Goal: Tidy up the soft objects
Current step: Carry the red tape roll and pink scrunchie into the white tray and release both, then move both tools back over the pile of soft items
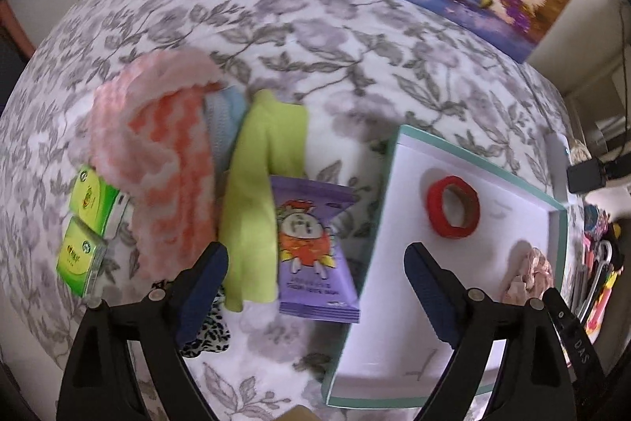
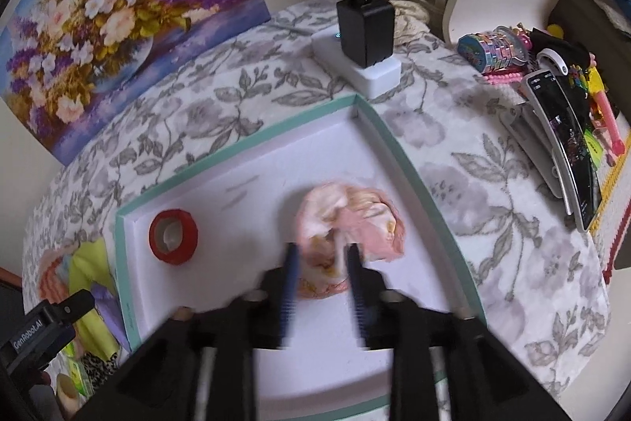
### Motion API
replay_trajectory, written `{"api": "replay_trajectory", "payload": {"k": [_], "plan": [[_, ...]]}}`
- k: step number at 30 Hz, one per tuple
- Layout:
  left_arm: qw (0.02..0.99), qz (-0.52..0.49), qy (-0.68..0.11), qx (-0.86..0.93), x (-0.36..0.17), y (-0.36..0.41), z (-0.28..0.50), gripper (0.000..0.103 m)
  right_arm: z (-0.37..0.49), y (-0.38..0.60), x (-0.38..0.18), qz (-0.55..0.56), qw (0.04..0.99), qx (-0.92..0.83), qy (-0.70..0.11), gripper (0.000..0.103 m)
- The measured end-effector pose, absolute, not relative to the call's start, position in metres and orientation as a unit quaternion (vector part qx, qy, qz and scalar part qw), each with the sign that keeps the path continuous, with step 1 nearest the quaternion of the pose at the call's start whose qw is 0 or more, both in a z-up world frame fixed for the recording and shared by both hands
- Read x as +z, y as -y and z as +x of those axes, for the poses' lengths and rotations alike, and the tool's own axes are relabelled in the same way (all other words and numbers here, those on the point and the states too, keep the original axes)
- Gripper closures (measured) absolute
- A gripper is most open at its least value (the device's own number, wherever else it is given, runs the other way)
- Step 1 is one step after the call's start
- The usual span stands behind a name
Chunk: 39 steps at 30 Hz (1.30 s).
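**Scrunchie in the tray, cloths waiting outside**

We see the right gripper point(image 2: 320, 255) parted over the pink scrunchie point(image 2: 351, 223), which lies on the floor of the teal-rimmed tray point(image 2: 244, 145); its blurred pads straddle the near edge, and we cannot tell whether they touch it. 1 red tape roll point(image 2: 173, 236) sits well apart at the tray's left. Our left gripper point(image 1: 315, 263) hangs spread wide and empty above the green cloth point(image 1: 256, 192) and purple snack packet point(image 1: 311, 239), beside the pink striped cloth point(image 1: 165, 160) on the floral bedspread point(image 1: 315, 38).
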<state>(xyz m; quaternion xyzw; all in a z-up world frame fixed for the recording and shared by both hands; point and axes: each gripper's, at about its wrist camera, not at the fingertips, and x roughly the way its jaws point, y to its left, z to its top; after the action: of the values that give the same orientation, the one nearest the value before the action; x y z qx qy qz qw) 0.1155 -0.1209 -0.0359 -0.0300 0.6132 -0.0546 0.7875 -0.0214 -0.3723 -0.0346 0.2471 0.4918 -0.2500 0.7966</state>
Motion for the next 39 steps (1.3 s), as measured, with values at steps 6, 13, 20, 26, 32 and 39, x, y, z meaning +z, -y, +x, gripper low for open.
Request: {"api": "replay_trajectory", "payload": {"k": [6,13,20,26,32,39], "plan": [[0.785,-0.038,-0.618,-0.028,-0.039,0.105,0.117,0.008,-0.013,0.356,-0.036,0.214,0.798,-0.238,-0.51,0.041],[0.776,-0.066,-0.627,-0.01,-0.04,0.084,0.123,0.007,-0.003,0.336,-0.039,0.195,0.803,-0.213,-0.521,0.017],[0.786,-0.08,-0.613,0.009,-0.035,0.065,0.124,0.002,-0.001,0.325,-0.034,0.188,0.816,-0.207,-0.506,0.0],[0.806,-0.08,-0.586,0.03,-0.024,0.05,0.122,0.001,0.0,0.323,-0.026,0.2,0.823,-0.199,-0.494,0.0],[0.819,-0.065,-0.568,0.044,-0.01,0.038,0.119,0.001,0.001,0.312,-0.015,0.181,0.834,-0.21,-0.478,0.0],[0.835,-0.035,-0.547,0.053,0.009,0.025,0.114,0.001,-0.003,0.308,-0.008,0.171,0.839,-0.238,-0.458,0.0]]}}
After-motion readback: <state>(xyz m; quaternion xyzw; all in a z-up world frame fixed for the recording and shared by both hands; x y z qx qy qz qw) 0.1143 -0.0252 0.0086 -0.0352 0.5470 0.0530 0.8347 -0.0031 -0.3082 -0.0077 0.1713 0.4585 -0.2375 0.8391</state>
